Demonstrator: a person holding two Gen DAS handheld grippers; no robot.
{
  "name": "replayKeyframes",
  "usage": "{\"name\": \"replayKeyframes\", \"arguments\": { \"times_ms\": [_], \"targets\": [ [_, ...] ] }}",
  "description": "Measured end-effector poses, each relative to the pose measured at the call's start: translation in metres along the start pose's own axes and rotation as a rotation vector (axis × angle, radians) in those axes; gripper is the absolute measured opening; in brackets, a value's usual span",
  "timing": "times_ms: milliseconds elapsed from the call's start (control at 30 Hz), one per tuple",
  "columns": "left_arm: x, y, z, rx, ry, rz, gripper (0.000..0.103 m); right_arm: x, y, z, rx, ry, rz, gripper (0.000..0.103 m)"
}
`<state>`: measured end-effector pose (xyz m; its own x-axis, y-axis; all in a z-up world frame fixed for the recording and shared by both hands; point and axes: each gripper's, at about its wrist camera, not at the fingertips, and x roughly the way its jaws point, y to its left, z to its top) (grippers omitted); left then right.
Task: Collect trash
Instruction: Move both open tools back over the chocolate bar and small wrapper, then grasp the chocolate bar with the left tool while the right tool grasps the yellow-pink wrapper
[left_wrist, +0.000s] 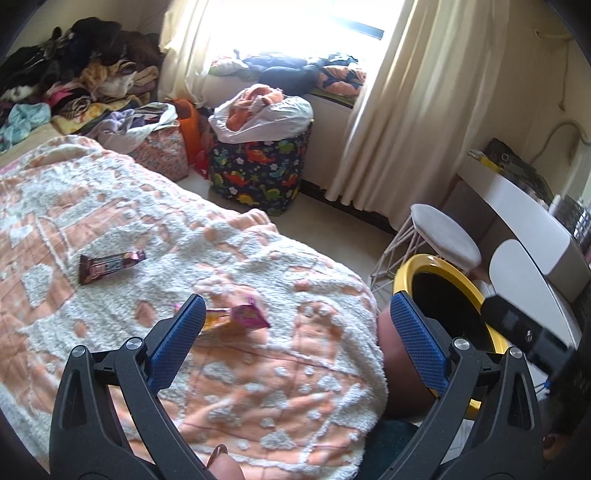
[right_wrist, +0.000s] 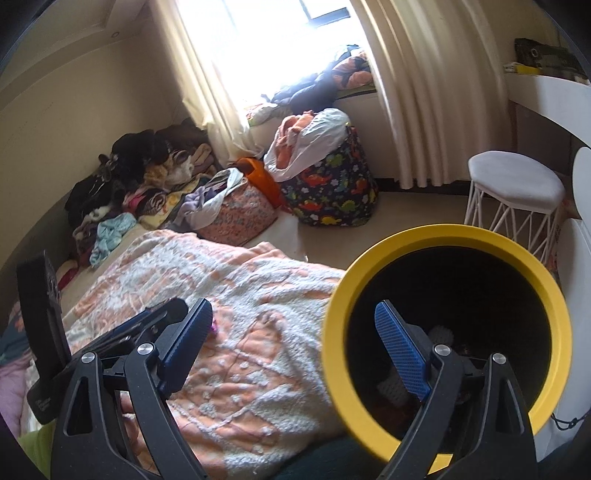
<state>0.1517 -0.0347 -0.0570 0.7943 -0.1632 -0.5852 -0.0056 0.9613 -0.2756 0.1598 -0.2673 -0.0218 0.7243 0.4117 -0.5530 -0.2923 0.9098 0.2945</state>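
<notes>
A brown candy-bar wrapper (left_wrist: 110, 265) lies on the peach and white blanket (left_wrist: 155, 229) of the bed. A pink and yellow wrapper (left_wrist: 240, 316) lies nearer, just beyond my left gripper's left finger. My left gripper (left_wrist: 297, 321) is open and empty above the blanket's edge. A yellow-rimmed black bin (right_wrist: 447, 236) stands beside the bed; it also shows in the left wrist view (left_wrist: 406, 269). My right gripper (right_wrist: 293, 328) is open and empty, its right finger over the bin's mouth. Some pieces lie in the bin's dark bottom.
A dinosaur-print hamper (left_wrist: 258, 170) with a white bag stands by the window. A floral bag (left_wrist: 162, 147) and a clothes pile (left_wrist: 66, 81) lie at the back left. A white stool (right_wrist: 513, 184) and a white desk (left_wrist: 517, 206) stand to the right.
</notes>
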Motion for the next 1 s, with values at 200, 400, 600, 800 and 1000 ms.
{"name": "replayKeyframes", "arguments": {
  "times_ms": [200,400,600,800,1000],
  "targets": [
    [-0.006,0.021,0.003,-0.036,-0.010,0.023,0.092,0.011,0.021,-0.008,-0.040,0.040,0.029,0.088],
    [-0.012,0.047,0.004,-0.084,-0.021,0.056,0.092,0.015,0.040,-0.016,-0.087,0.064,0.045,0.089],
    [-0.014,0.068,0.004,-0.114,-0.029,0.077,0.092,0.027,0.057,-0.024,-0.113,0.096,0.063,0.089],
    [-0.012,0.097,0.002,-0.178,-0.027,0.094,0.092,0.046,0.071,-0.030,-0.129,0.135,0.078,0.089],
    [-0.005,0.122,0.000,-0.249,-0.011,0.111,0.092,0.068,0.080,-0.036,-0.141,0.176,0.091,0.089]
  ]
}}
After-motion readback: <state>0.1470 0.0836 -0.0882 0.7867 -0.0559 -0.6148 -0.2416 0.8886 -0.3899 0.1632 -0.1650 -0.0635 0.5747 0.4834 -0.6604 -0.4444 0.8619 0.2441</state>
